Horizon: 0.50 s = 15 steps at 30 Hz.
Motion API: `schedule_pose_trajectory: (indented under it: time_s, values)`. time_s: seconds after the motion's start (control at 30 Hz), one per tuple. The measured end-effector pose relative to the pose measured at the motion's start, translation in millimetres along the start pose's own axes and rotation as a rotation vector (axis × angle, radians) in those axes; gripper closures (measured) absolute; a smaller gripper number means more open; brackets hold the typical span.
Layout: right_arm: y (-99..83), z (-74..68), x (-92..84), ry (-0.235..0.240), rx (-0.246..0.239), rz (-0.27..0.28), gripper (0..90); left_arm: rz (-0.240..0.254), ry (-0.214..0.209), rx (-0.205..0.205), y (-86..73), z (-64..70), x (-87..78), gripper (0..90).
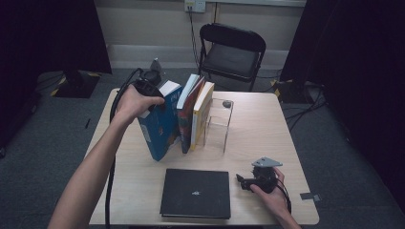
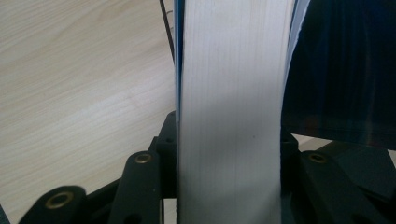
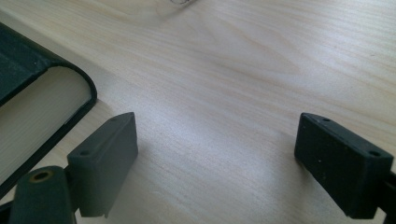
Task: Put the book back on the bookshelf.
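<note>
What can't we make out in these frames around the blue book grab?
- Left gripper, high view: jaws hidden by the hand and the blue book.
- Left gripper view: pads covered by the book's page block; contact itself unseen.
- Blue book cover text, high view: too small.
- Black book emblem, high view: too small; the right gripper view's left edge cuts the book off.

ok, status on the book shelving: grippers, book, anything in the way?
Left gripper shut on blue book, tilted beside the standing books. Right gripper open, idle on table. Black book lies flat, clear of the path.
</note>
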State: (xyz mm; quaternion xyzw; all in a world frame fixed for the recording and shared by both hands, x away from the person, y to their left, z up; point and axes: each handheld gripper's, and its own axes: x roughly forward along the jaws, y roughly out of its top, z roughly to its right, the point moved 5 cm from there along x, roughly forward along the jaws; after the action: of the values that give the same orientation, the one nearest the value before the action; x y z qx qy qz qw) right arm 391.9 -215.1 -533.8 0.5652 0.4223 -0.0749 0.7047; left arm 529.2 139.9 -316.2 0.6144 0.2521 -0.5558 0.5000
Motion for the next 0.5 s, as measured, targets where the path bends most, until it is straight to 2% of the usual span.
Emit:
schedule_pose_trajectory:
  time_s: [0.03,0.2,0.3,0.4,0.5]
  values:
    - [0.0,-0.1,0.0,0.001,-0.001,0.0,13.2,-0.006,-0.002,0.01,-0.8,-0.3,-0.3,58.8]
    - [0.0,-0.4,0.0,0.003,-0.003,0.0,13.2,-0.005,0.0,0.005,-0.7,1.1,0.3,58.5]
    - [0.0,-0.4,0.0,0.003,-0.003,0.0,13.2,-0.019,-0.009,0.016,1.3,0.1,2.1,58.1]
    - [0.0,-0.4,0.0,0.003,-0.002,0.0,13.2,-0.021,-0.004,0.014,1.8,0.1,3.5,58.1]
    - [0.0,-0.4,0.0,0.003,-0.003,-0.001,13.2,-0.039,-0.017,0.012,2.5,-0.4,6.3,57.7]
